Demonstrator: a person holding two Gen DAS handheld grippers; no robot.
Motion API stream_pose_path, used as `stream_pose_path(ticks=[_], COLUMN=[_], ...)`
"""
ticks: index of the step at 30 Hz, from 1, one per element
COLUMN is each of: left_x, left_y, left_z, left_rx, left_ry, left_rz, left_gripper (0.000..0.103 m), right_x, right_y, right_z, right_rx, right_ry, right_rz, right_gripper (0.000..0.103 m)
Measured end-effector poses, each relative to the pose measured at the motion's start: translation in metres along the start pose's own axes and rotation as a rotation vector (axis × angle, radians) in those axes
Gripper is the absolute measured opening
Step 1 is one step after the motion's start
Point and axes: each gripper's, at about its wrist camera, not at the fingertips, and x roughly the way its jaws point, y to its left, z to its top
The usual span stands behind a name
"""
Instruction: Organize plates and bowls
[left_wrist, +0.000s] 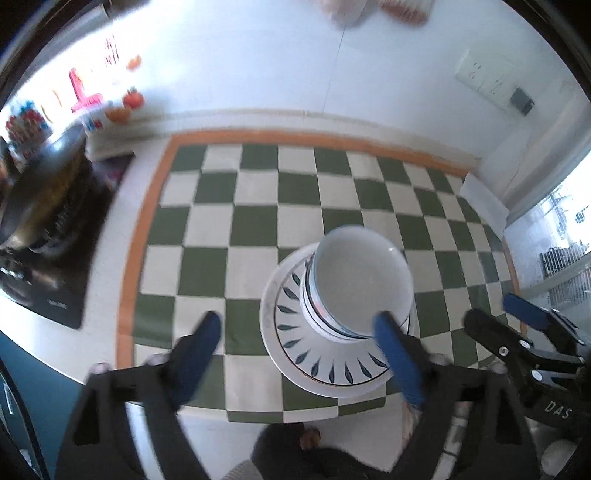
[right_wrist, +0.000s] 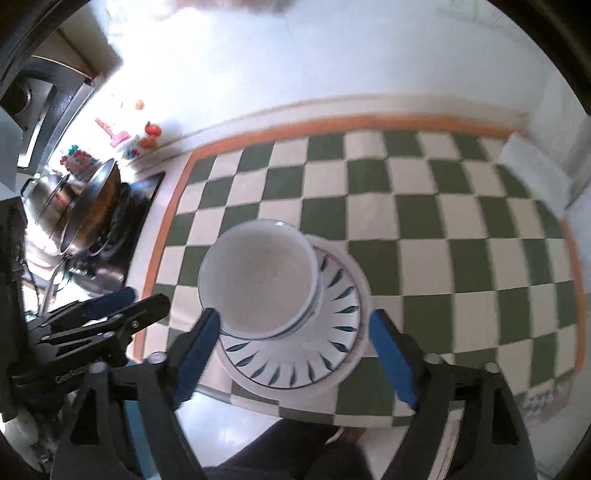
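Note:
A stack of white bowls (left_wrist: 360, 280) stands on stacked plates with a blue leaf pattern (left_wrist: 321, 354), on a green and cream checkered mat (left_wrist: 221, 229). The same bowls (right_wrist: 258, 277) and plates (right_wrist: 332, 332) show in the right wrist view. My left gripper (left_wrist: 297, 332) is open and empty above the mat, its right finger close to the bowls. My right gripper (right_wrist: 291, 328) is open and empty, its fingers on either side of the stack near the front. The right gripper also shows at the right of the left wrist view (left_wrist: 517, 325).
A black stove (left_wrist: 48, 258) with a pan (left_wrist: 44, 177) lies left of the mat. Colourful items (left_wrist: 110, 99) stand along the white wall behind. The counter's front edge runs just below the mat (right_wrist: 258, 406). A window (left_wrist: 561, 229) is at the right.

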Motion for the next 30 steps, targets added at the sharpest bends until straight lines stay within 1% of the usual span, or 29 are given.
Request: stream_pose_path(ticks=[2,3,6,8,10,14,19,25,30], left_x=[-0.018,-0.030,-0.054,-0.071,-0.089,-0.122,-0.176,-0.222,-0.254], left_y=[-0.003,-0.004,-0.008,-0.012,-0.017,-0.025,-0.037,-0.043,-0.046], left_z=[-0.004,-0.008,-0.016,-0.025,-0.037,-0.062,-0.099,-0.130,-0.156], left_rx=[0.004,0.003,0.001,0.002,0.005,-0.011,-0.012,0.005,0.023], left_ry=[-0.049,-0.082,-0.134,-0.161,-0.188,-0.236,-0.322,-0.370,-0.412], left_rz=[0.031,0.037,0.047,0.047,0.056,0.048,0.084,0.072,0.097], left_gripper=[0.095,0.100,0.100,0.100,0.100,0.100,0.100,0.100,0.100], right_x=[-0.020,-0.031,-0.064,-0.083,-0.103,-0.137,-0.191,-0.258,-0.303], right_y=[0.002,0.004,0.009,0.011,0.013,0.017,0.026,0.038,0.047], right_z=[-0.007,-0.011,-0.024,-0.033,-0.043,-0.063,-0.103,-0.146,-0.176], right_rx=[-0.005,-0.008,-0.017,-0.020,-0.024,-0.037,-0.059,-0.079,-0.078], right_ry=[-0.054,-0.079,-0.155,-0.188,-0.216,-0.260,-0.312,-0.386,-0.438], right_rz=[-0.054,-0.077,-0.140,-0.148,-0.135,-0.127,-0.120,-0.133,-0.142], right_gripper=[0.092,0.093,0.095,0.097,0.097,0.098,0.098,0.099,0.099])
